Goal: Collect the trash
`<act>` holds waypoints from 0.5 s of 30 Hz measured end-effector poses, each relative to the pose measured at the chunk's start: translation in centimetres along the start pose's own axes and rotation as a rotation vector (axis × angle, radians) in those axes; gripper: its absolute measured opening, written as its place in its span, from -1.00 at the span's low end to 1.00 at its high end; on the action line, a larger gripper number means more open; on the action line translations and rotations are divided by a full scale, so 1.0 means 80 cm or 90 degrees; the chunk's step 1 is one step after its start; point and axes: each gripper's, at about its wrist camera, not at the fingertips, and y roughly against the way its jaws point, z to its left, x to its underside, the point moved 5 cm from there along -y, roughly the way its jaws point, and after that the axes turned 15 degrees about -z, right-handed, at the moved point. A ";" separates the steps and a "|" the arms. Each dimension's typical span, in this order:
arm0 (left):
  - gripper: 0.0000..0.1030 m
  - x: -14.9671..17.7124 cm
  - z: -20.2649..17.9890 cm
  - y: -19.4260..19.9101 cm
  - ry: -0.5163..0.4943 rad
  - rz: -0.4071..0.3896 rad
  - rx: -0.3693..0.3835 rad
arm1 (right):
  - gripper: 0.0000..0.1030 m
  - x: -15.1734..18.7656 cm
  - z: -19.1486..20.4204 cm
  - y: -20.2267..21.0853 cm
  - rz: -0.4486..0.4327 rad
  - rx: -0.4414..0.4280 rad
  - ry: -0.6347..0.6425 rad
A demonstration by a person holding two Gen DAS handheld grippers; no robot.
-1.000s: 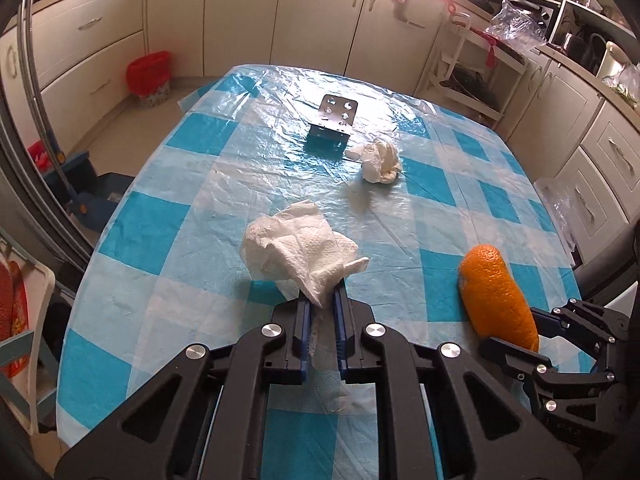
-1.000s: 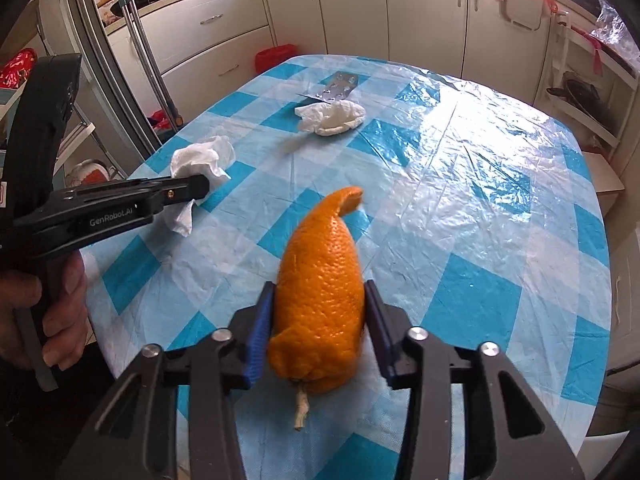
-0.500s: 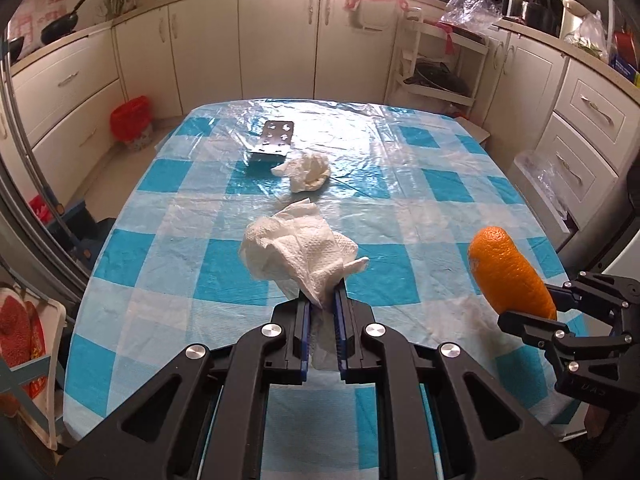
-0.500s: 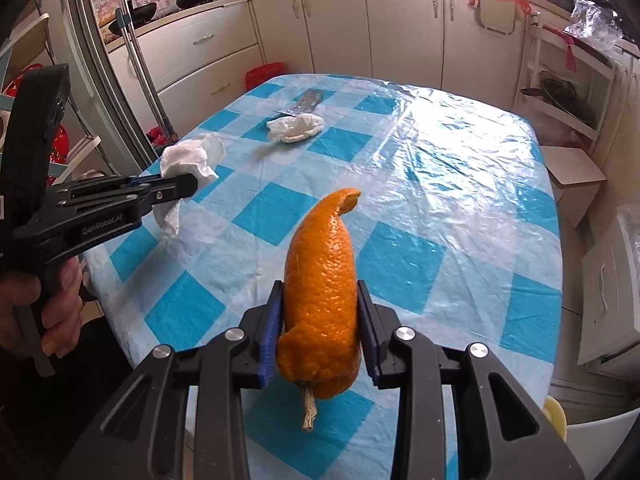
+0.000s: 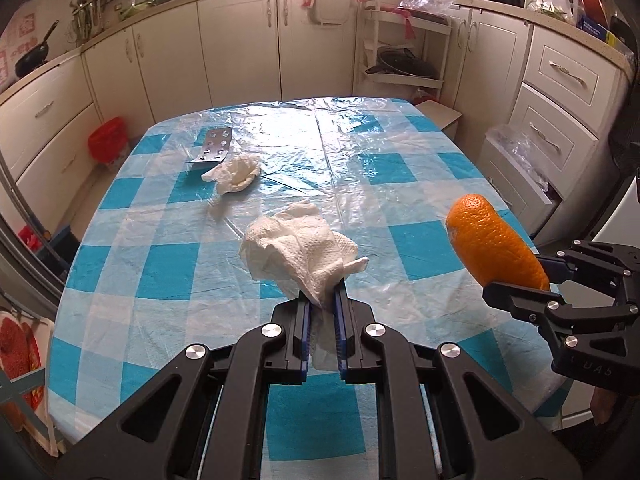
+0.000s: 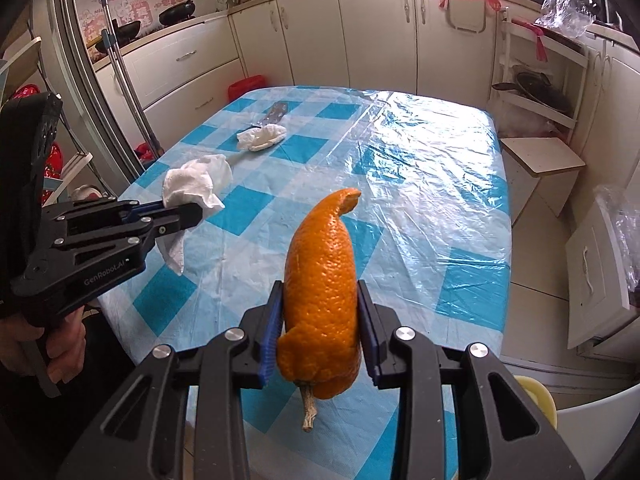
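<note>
My left gripper (image 5: 322, 300) is shut on a crumpled white paper towel (image 5: 298, 250) and holds it above the blue-and-white checked table (image 5: 400, 168). It also shows in the right wrist view (image 6: 194, 188). My right gripper (image 6: 320, 300) is shut on an orange peel (image 6: 322, 280) and holds it above the table's near edge; the peel also shows in the left wrist view (image 5: 494, 244). A second crumpled tissue (image 5: 236, 174) and an empty silver blister pack (image 5: 216, 144) lie on the far left of the table.
White kitchen cabinets (image 5: 240, 40) ring the table. A red bin (image 5: 108, 142) stands on the floor at the far left. A white rack with pans (image 5: 404, 64) stands behind the table. A bin lined with a clear bag (image 5: 516, 160) is at the right.
Both grippers have risen and pulled back from the table with the paper towel and the orange peel in them. More of the kitchen is in view.
</note>
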 end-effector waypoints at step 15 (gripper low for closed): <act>0.02 0.036 0.004 -0.027 0.018 0.056 0.000 | 0.11 0.025 -0.002 -0.016 0.050 0.001 0.009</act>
